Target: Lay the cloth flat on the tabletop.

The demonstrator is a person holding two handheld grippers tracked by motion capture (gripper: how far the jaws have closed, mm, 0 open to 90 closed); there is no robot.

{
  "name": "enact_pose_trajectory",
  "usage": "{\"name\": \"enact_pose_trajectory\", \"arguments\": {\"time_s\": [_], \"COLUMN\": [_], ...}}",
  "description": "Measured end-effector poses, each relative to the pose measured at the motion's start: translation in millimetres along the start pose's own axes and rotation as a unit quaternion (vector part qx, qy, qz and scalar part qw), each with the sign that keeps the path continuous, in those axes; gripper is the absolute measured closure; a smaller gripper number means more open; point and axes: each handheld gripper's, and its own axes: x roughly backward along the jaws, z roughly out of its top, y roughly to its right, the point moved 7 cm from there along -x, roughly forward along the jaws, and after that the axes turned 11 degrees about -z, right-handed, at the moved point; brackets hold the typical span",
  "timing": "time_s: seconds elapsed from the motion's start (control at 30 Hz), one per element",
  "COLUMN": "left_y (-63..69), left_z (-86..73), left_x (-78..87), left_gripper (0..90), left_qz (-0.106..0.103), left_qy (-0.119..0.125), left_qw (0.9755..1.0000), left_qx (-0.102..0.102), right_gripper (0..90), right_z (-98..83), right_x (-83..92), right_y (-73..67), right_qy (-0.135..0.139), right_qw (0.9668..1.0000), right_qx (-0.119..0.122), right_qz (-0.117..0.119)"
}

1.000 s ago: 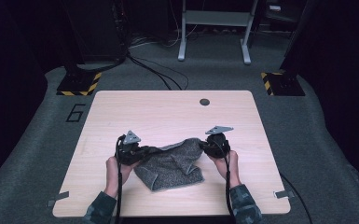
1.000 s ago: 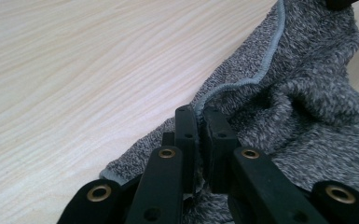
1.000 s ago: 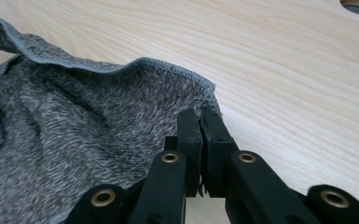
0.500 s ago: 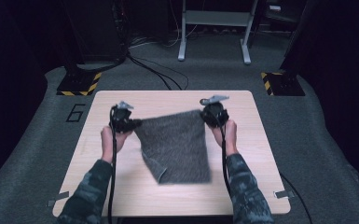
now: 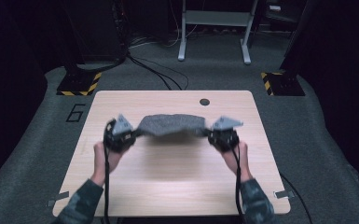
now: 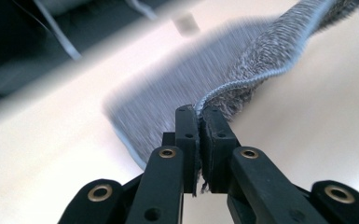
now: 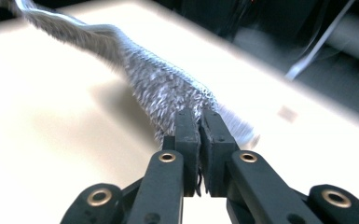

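Left gripper view has my left claw [image 6: 199, 116] at the bottom of the frame, its two black jaws pressed together on the hemmed edge of a grey towel [image 6: 242, 70]. The fabric sits pinched between the pads, with a thin strip of it showing in the slit between them. From that pinch the towel runs away up and to the right, its pale stitched border curling along the near side, and the rest is smeared by blur.

Right gripper view shows my right claw [image 7: 200, 119] likewise clamped on the towel [image 7: 168, 88], the jaws closed tight on a corner of the fuzzy cloth. The towel stretches from there up and to the left as a narrow, twisted band above the pale tabletop.

From the high view, my left claw [image 5: 128, 135] and my right claw [image 5: 217, 135] sit well apart, at about the same level, with the towel [image 5: 172, 125] spanning between them as a wide band with its middle bowed slightly. It hangs over the middle of the wooden table [image 5: 177, 186], and a soft shadow lies on the wood below it. A small dark round hole [image 5: 204, 101] sits near the table's far edge, beyond the towel. Past the table, cables [image 5: 154, 70] trail across the grey floor.
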Motion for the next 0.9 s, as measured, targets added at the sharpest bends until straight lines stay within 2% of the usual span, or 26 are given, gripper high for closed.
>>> {"name": "enact_pose_trajectory", "arguments": {"time_s": [0.03, 0.07, 0.1, 0.13, 0.17, 0.2, 0.23, 0.3, 0.33, 0.4, 0.47, 0.5, 0.57, 0.63, 0.67, 0.7, 0.73, 0.8, 0.87, 0.9], "left_y": [8.5, 15.6, 21.4, 28.2, 35.5, 40.7, 43.7, 44.3, 42.3, 31.0, 19.9, 10.8, -1.1, -11.3, -14.9, -17.7, -18.6, -23.9, -25.3, -25.0], "left_z": [-20.7, -39.9, -52.1, -66.2, -80.4, -86.9, -90.2, -87.9, -84.9, -71.7, -58.7, -50.0, -38.6, -29.7, -27.8, -28.1, -29.0, -36.3, -44.9, -48.5], "left_x": [-10.3, -19.0, -24.9, -30.4, -33.3, -33.8, -31.0, -22.8, -19.5, -12.4, -10.3, -11.3, -18.1, -34.3, -45.0, -53.0, -56.6, -71.6, -77.9, -80.3], "left_gripper": [85.1, 84.4, 82.4, 79.3, 72.8, 63.4, 56.1, 46.3, 41.6, 35.3, 31.5, 29.9, 26.5, 21.0, 19.3, 19.0, 18.0, 16.8, 16.1, 16.0], "left_qz": [-0.018, -0.032, -0.047, -0.062, -0.077, -0.082, -0.088, -0.090, -0.089, -0.082, -0.073, -0.061, -0.045, -0.034, -0.022, -0.011, -0.010, 0.017, 0.028, 0.031], "left_qy": [-0.016, -0.034, -0.038, -0.044, -0.063, -0.061, -0.062, -0.046, -0.039, -0.015, 0.004, 0.006, 0.012, 0.001, -0.007, -0.019, -0.028, -0.056, -0.081, -0.079], "left_qw": [0.9996, 0.9987, 0.9976, 0.9960, 0.9937, 0.9930, 0.9923, 0.9927, 0.9930, 0.9933, 0.9938, 0.9951, 0.9957, 0.9961, 0.9965, 0.9968, 0.9967, 0.9955, 0.9937, 0.9933], "left_qx": [0.014, 0.021, 0.034, 0.048, 0.052, 0.059, 0.061, 0.066, 0.066, 0.081, 0.084, 0.078, 0.080, 0.082, 0.081, 0.077, 0.076, 0.075, 0.073, 0.078], "right_gripper": [84.6, 83.6, 81.2, 76.8, 70.2, 64.5, 59.3, 50.4, 46.5, 40.0, 34.0, 29.9, 22.5, 19.6, 16.0, 14.4, 14.2, 13.6, 11.6, 11.6], "right_z": [-31.2, -54.4, -74.9, -88.7, -103.7, -116.5, -121.4, -122.4, -118.5, -109.0, -95.6, -88.9, -78.2, -72.4, -72.2, -73.3, -75.2, -79.7, -85.4, -87.5], "right_x": [-3.9, -7.3, -9.3, -10.1, -10.0, -7.5, -4.4, 1.6, 5.8, 8.1, 4.4, 0.6, -13.7, -33.6, -47.2, -60.3, -69.4, -81.1, -88.1, -89.6], "right_y": [-11.0, -18.4, -24.5, -28.4, -32.3, -33.9, -33.0, -28.6, -22.7, -15.6, -10.0, -9.9, -11.0, -15.5, -19.0, -23.1, -24.0, -25.3, -25.4, -25.1], "right_qy": [-0.025, -0.045, -0.061, -0.075, -0.091, -0.106, -0.108, -0.109, -0.102, -0.090, -0.082, -0.080, -0.081, -0.091, -0.105, -0.120, -0.129, -0.141, -0.154, -0.155], "right_qw": [0.9996, 0.9985, 0.9973, 0.9961, 0.9940, 0.9917, 0.9909, 0.9895, 0.9904, 0.9903, 0.9904, 0.9902, 0.9911, 0.9923, 0.9922, 0.9909, 0.9905, 0.9891, 0.9871, 0.9871], "right_qx": [-0.008, -0.018, -0.023, -0.025, -0.029, -0.035, -0.040, -0.057, -0.062, -0.077, -0.087, -0.090, -0.082, -0.066, -0.053, -0.050, -0.041, -0.039, -0.041, -0.040], "right_qz": [0.015, 0.026, 0.034, 0.040, 0.052, 0.063, 0.069, 0.075, 0.069, 0.072, 0.069, 0.072, 0.066, 0.052, 0.042, 0.034, 0.026, 0.013, 0.008, 0.003]}}
